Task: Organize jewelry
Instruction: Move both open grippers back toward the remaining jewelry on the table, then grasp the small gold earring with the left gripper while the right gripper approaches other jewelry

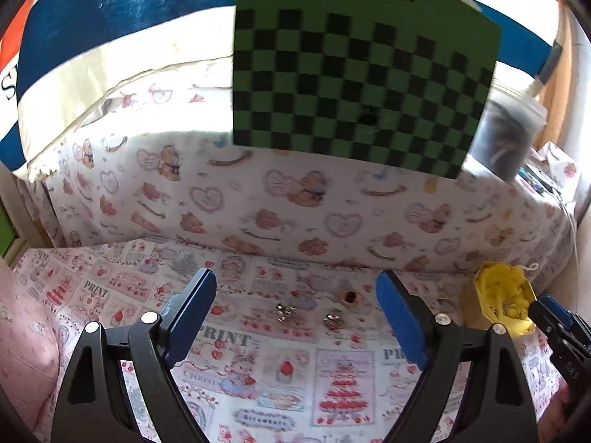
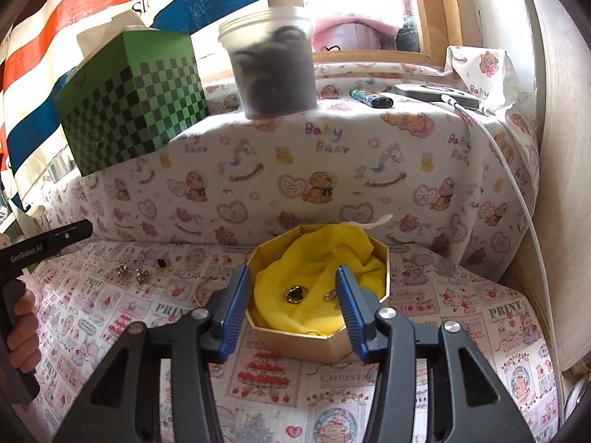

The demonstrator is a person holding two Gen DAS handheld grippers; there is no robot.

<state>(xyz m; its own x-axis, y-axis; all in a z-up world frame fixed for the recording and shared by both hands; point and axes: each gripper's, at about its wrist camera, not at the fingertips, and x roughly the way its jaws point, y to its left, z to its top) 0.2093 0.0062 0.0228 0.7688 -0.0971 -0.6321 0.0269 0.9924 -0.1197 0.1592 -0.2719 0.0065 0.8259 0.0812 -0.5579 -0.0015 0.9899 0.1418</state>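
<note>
Left gripper [image 1: 295, 295]: black frame, blue pads, jaws wide apart, nothing between them. It hangs over the printed pink-and-white tablecloth [image 1: 280, 369]. Just past the fingertips, loose on the cloth: two small silver sparkly jewelry pieces, one [image 1: 283, 311] and the other [image 1: 332, 320], side by side but not touching. A little farther back sits a small gold ring with a dark stone [image 1: 351, 297]. None of them is touched by the pads.

Right gripper [image 2: 291, 302]: same build, jaws partly apart, gripping nothing. Pads sit over the near edge of the octagonal gold cardboard box [image 2: 303, 343], which is lined with crumpled yellow fabric [image 2: 314, 265]. On the fabric, between the pads: a gold ring with a dark stone [image 2: 294, 294], and a small sparkly piece [image 2: 330, 296] right at the right pad; can't tell if they touch. Thin wire hoop [image 2: 201, 289] lies on the cloth just left of the box.

In the right wrist view a hand [image 2: 23, 332] holding the left gripper's handle shows at the left edge.

Behind: raised ledge draped in teddy-bear print fabric [image 2: 295, 170]. On it, green box with black checker pattern [image 2: 136, 103], translucent plastic tub with dark contents [image 2: 273, 70], grey flat device with white cable [image 2: 436, 94]. Striped red-white-blue bag [image 2: 55, 37] at far back left.
</note>
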